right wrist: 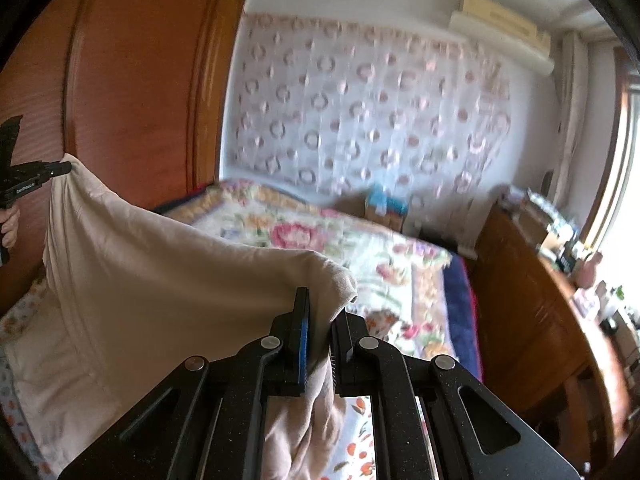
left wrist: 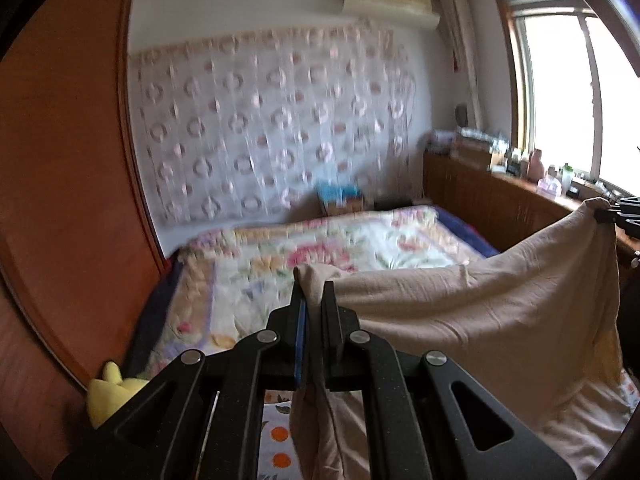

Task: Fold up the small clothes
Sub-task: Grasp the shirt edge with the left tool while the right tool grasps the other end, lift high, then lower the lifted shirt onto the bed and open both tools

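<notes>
A beige garment [left wrist: 500, 304] hangs stretched in the air between my two grippers, above the bed. My left gripper [left wrist: 314, 292] is shut on one top corner of it. In that view the right gripper [left wrist: 604, 214] pinches the other corner at the far right. In the right wrist view my right gripper [right wrist: 322, 308] is shut on its corner of the beige garment [right wrist: 160, 280], and the left gripper [right wrist: 66, 168] holds the far corner at the left edge. The cloth sags between the corners and its lower part drapes down towards the bed.
A bed with a floral quilt [left wrist: 320, 244] lies ahead. A wooden wardrobe [left wrist: 60, 180] stands on the left. A low wooden cabinet [left wrist: 500, 204] with bottles runs under the window [left wrist: 560, 92]. A yellow plush toy [left wrist: 108, 392] sits by the wardrobe. A fruit-print sheet [right wrist: 360, 440] lies below.
</notes>
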A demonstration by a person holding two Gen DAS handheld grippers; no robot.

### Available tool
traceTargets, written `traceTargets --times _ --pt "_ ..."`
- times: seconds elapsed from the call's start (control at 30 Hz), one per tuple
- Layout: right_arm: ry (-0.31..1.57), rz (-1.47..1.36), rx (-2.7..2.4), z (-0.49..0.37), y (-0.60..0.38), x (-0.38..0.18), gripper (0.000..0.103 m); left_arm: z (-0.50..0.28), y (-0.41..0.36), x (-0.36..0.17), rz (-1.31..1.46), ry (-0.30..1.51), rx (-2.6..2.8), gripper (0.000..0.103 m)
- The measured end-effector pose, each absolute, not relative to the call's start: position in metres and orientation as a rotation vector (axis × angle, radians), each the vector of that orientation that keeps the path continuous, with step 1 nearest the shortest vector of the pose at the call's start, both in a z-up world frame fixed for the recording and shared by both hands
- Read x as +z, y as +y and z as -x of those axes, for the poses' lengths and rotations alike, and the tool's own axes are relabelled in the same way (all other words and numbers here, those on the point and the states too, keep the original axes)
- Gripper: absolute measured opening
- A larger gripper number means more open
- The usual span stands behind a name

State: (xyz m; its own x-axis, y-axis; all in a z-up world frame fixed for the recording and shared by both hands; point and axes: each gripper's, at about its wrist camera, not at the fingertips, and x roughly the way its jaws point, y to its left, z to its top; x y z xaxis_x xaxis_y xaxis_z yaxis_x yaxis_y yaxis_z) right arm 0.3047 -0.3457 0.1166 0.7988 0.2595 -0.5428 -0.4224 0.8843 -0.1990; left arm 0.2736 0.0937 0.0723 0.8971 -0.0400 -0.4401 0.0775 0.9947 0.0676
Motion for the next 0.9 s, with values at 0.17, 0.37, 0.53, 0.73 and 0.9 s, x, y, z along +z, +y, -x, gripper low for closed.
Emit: traceTargets --times 0.17,0.37,0.53,0.73,0.9 --pt "0.633 0.328 0.346 -0.380 -0.326 0.114 0.008 -0.316 0.096 0.030 -0.078 0.554 -0.056 0.007" --pt "0.737 0.302 0.333 -0.432 -0.309 0.099 0.008 -0.346 0.095 -0.001 -0.084 0.641 -0.068 0.007" --pt "0.790 0.281 0.305 -0.432 -0.306 0.089 0.027 -0.354 0.095 -0.013 -0.084 0.704 -0.081 0.023" --pt "0.791 0.229 0.289 -0.390 -0.318 0.091 0.044 -0.322 0.099 -0.021 -0.042 0.746 -0.138 0.067" --pt "0.782 0.157 0.324 -0.322 -0.336 0.092 0.046 -0.284 0.101 -0.034 -0.036 0.783 -0.159 0.072"
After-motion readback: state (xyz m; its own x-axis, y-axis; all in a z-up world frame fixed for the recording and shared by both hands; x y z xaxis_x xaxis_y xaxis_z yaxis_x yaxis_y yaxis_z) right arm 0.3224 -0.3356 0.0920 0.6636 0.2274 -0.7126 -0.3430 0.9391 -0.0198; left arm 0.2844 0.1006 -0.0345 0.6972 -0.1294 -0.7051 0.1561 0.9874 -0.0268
